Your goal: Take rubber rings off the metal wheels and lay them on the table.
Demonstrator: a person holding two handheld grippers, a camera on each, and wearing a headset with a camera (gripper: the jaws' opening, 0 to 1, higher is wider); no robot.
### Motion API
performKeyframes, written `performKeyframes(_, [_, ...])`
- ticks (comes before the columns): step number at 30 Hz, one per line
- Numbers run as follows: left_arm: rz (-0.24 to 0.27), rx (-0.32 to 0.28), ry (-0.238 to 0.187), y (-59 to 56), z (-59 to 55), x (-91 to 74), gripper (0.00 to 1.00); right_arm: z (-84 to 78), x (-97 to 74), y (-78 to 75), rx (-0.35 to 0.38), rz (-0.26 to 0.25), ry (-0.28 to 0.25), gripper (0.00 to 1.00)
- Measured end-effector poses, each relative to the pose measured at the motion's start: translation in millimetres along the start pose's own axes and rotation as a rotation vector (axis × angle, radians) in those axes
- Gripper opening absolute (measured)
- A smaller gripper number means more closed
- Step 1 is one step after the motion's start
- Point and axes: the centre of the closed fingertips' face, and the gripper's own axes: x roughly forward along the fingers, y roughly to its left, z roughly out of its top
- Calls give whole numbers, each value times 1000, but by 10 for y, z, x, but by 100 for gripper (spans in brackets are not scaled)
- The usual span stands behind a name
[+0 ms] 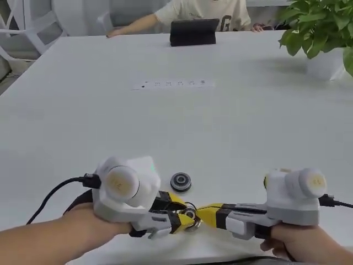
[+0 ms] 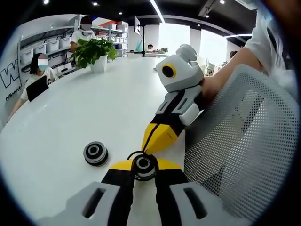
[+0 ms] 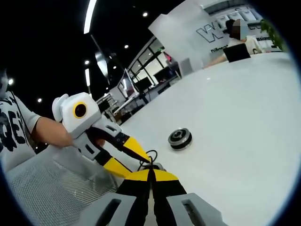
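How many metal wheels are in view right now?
2. One black-rimmed round metal wheel lies loose on the white table; the second wheel is clamped in the left gripper, with the right gripper at its rim.

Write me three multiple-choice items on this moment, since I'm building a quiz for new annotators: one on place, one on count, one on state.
1. Where does the loose wheel lie?
A. on the table beyond the grippers
B. in the plant pot
C. on the dark tablet

2. How many metal wheels show?
A. one
B. two
C. four

3. How does the left gripper stand?
A. open above the table
B. shut on a wheel
C. shut on a cable

Key:
1 A: the loose wheel lies on the bare table.
2 B: that one plus the held wheel.
3 B: the left gripper clamps the held wheel while the right gripper pinches its rubber ring.
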Motion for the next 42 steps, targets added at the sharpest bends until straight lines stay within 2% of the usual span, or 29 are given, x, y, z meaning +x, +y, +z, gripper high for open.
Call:
performKeyframes(10, [-17, -5, -24, -29, 60, -129, 21, 42, 5, 54, -2, 19, -4, 0])
performKeyframes(24, [5, -24, -76, 46, 143, -438, 36, 162, 54, 133, -15, 47, -14, 0])
performKeyframes(33, [44, -37, -101, 115, 149, -625, 45, 230, 93, 158, -25, 61, -13, 0])
performKeyframes(42, [53, -66, -103, 127, 96, -741, 56, 252, 167, 172, -30, 74, 3, 0])
